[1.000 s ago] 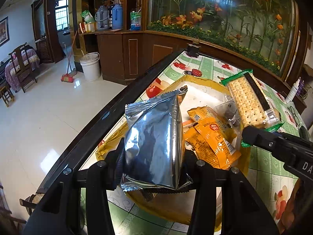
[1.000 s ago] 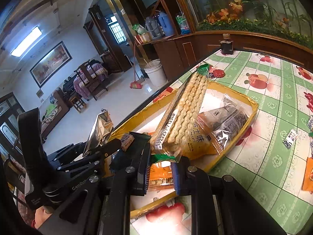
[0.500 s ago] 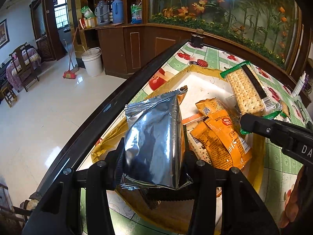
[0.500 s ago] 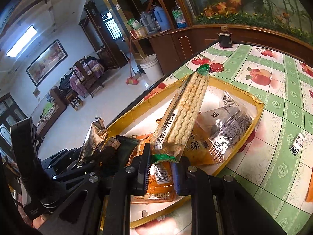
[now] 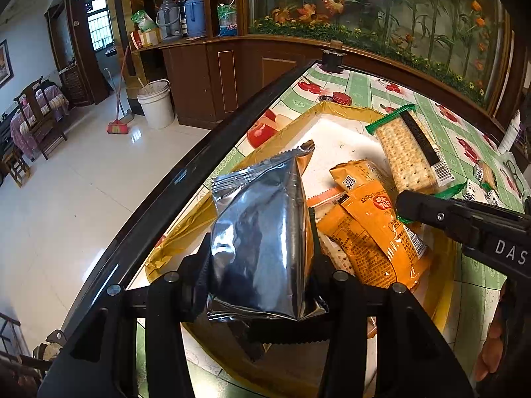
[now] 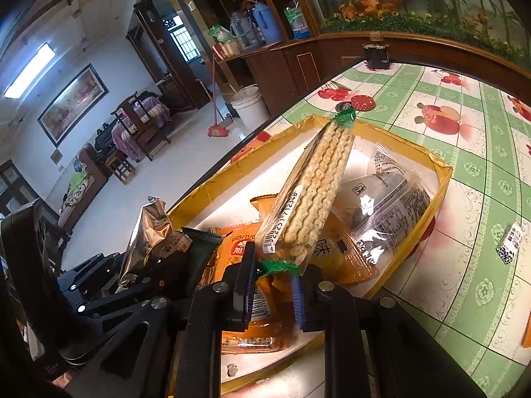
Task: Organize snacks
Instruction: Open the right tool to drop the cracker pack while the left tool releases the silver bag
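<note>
— What's going on over the yellow tray (image 5: 335,107)?

— Both hands are busy at once. The left gripper (image 5: 262,285) is clamped on a silver foil bag (image 5: 262,232), holding it upright by its lower end, over the tray's near corner on the side by the table's dark edge.

— And the other one?

— The right gripper (image 6: 273,267) has its jaws pinched together on the green end-seal of a cracker sleeve (image 6: 315,192). The sleeve sticks up and away from the fingers, slanting over the middle of the tray.

— Why grab it by the very tip?

— My guess: the crimped end is flat and thin, so there's something to pinch without crushing the crackers. The foil bag is puffy, so that one gets squeezed across its body.

— What's already in the tray?

— An orange snack packet (image 5: 375,229) lies near the front, and a clear packet with black print (image 6: 385,205) sits against the far right wall. Both held items hang above those, not resting on them as far as I can see.

— So they're being put in?

— It looks that way, since organizing seems to mean gathering everything into the tray. A few small wrapped snacks (image 6: 509,243) lie on the green fruit-print tablecloth (image 6: 464,126), outside it.

— Any snag?

— The long sleeve may need laying flat to fit beside the others.
</note>
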